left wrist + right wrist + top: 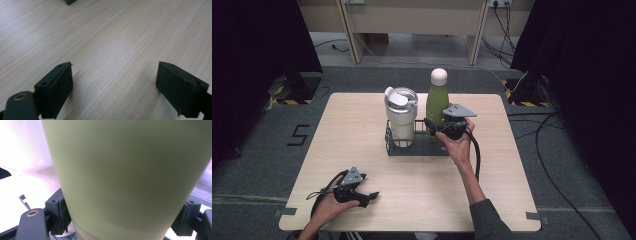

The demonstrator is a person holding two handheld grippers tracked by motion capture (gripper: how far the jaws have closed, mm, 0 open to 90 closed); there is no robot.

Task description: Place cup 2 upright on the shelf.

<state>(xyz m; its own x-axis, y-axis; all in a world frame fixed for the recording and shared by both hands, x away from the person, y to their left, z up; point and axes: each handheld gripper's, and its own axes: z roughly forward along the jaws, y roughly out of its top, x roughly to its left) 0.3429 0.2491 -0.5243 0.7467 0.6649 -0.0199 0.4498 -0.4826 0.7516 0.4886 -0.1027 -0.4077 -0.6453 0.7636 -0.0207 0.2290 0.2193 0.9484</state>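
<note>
Standing upright in the black wire rack (412, 149) at mid-table, the green bottle (437, 102) with its pale round cap sits just beside the white lidded tumbler (401, 117). The right gripper (438, 125) clamps the bottle's lower body, a pad (58, 213) pressed to each side. Well apart, the left gripper (371, 197) rests near the wooden table's (492, 190) front edge, its jaws spread wide with nothing between them.

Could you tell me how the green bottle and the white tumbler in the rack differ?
The green bottle is slim and taller, with a round cream cap; the white tumbler is wider and shorter, with a flat lid. The right gripper clamps the bottle, while the tumbler stands untouched. Both stand upright at the black wire rack.
</note>
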